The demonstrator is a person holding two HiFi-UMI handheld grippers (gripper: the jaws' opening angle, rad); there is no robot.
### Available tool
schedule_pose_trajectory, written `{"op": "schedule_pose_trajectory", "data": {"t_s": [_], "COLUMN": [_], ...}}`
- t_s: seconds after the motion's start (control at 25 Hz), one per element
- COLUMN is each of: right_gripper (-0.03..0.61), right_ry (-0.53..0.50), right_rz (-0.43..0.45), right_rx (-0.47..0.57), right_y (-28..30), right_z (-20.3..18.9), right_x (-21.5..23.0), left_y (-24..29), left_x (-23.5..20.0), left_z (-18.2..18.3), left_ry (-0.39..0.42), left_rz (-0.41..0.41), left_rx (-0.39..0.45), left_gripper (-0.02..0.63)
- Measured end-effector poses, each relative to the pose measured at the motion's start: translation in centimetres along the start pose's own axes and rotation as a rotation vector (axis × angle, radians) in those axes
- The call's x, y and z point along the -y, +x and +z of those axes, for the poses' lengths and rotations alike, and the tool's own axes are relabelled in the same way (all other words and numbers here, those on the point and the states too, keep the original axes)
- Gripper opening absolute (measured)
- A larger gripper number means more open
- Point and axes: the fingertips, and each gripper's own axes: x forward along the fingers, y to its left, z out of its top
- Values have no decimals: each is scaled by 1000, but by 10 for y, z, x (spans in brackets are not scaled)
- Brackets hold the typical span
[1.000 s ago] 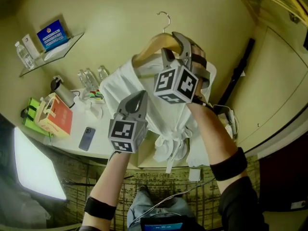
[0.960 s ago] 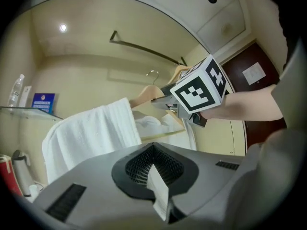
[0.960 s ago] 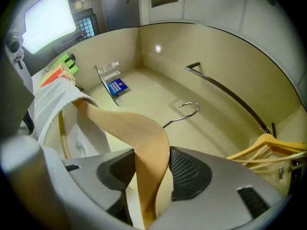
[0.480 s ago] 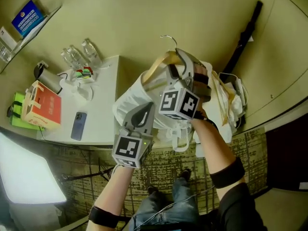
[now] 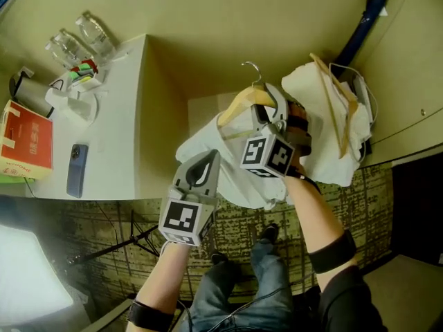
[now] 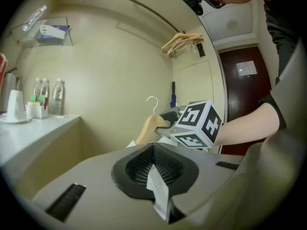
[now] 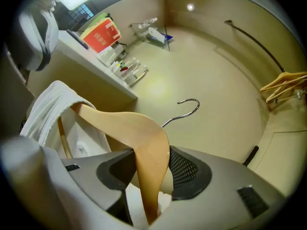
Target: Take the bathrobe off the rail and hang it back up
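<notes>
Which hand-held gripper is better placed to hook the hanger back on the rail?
Right. The right hand-held gripper clamps the wooden hanger carrying the bathrobe; the left hand-held gripper is shut, off the hanger.

Head view: mounted above the person, facing steeply down. The counter lies at 9 o'clock, and the left hand-held gripper and right hand-held gripper sit close, near centre.

Left gripper view: immediately behind its own jaws, facing about level toward the wall, with the right hand-held gripper at 3 o'clock.

Right gripper view: equally close, facing the same wall.

All three views share the hanger and the counter. Both gripper views share the rail.
</notes>
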Motion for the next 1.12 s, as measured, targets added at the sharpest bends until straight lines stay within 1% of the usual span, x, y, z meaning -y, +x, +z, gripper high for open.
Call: {"op": "schedule_pose_trajectory", "data": {"t_s": [0.04, 0.12, 0.28, 0.4, 0.56, 0.76, 0.92, 1.0, 1.12], "right_gripper": [216, 216, 216, 216, 216, 216, 216, 218, 218], "right_ry": [-2, -4, -32, -66, -106, -170, -252, -301, -356], "right_rz": [13, 39, 83, 96, 100, 135, 166, 167, 154], "right_rx": [-19, -50, -80, -87, -86, -102, -112, -120, -138], "right_y": [9, 29, 68, 96, 130, 161, 177, 183, 190], "right_z": [-17, -49, -100, -124, -141, -174, -204, -215, -223], "right_x": [-17, -50, -104, -129, -154, -194, -232, -247, -257], "left_y": [6, 18, 41, 58, 75, 92, 101, 102, 99], "left_x": [-7, -17, -22, -22, -37, -38, -44, -49, -55], "left_z": [-22, -60, -120, -152, -204, -236, -264, -279, -299], "left_ry": [11, 8, -42, -88, -60, -85, -94, -106, -127], "left_rz": [6, 16, 23, 28, 50, 60, 72, 75, 80], "left_rx": [-9, -31, -79, -108, -114, -96, -90, -88, -94], "left_gripper": [0, 0, 0, 0, 0, 0, 0, 0, 0]}}
